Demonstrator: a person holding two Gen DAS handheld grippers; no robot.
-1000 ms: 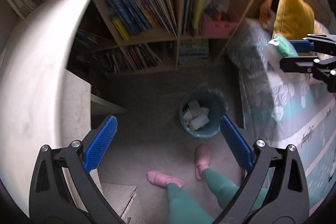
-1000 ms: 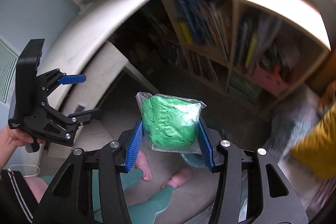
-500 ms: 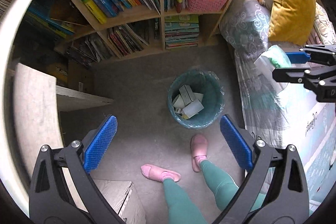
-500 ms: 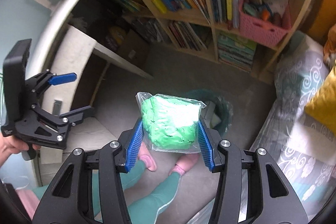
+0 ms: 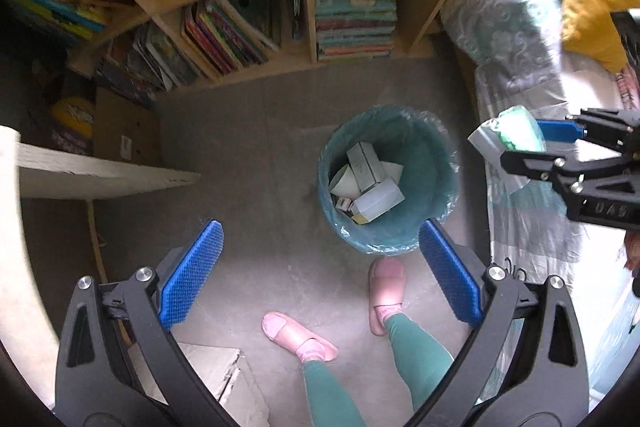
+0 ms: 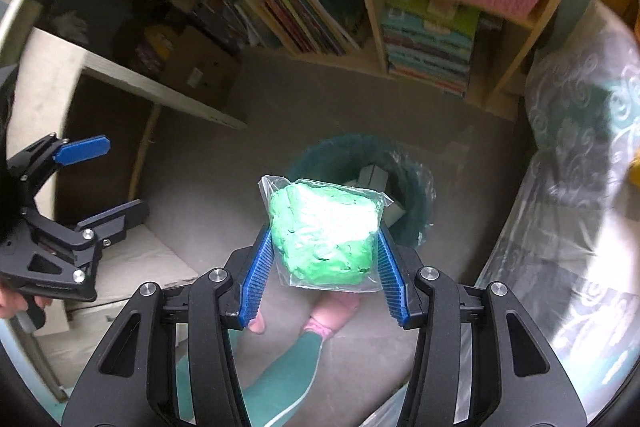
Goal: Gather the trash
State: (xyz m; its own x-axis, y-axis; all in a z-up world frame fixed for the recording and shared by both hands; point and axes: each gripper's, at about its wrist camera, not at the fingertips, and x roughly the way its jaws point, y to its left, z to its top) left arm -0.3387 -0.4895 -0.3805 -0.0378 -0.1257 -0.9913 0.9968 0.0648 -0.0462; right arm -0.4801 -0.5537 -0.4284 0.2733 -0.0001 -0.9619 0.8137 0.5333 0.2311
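Carrying the bagged green lump [image 6: 324, 233] pinched between my right gripper [image 6: 322, 263] pads, I should centre it over the bin [image 5: 386, 183] before letting go. My left gripper [image 5: 320, 267] hangs wide open, empty, beside the bin.

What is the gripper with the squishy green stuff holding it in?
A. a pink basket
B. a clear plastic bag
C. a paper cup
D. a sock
B: the right hand-held gripper has its blue pads pressed on a clear plastic bag with a green lump inside, above the bin.
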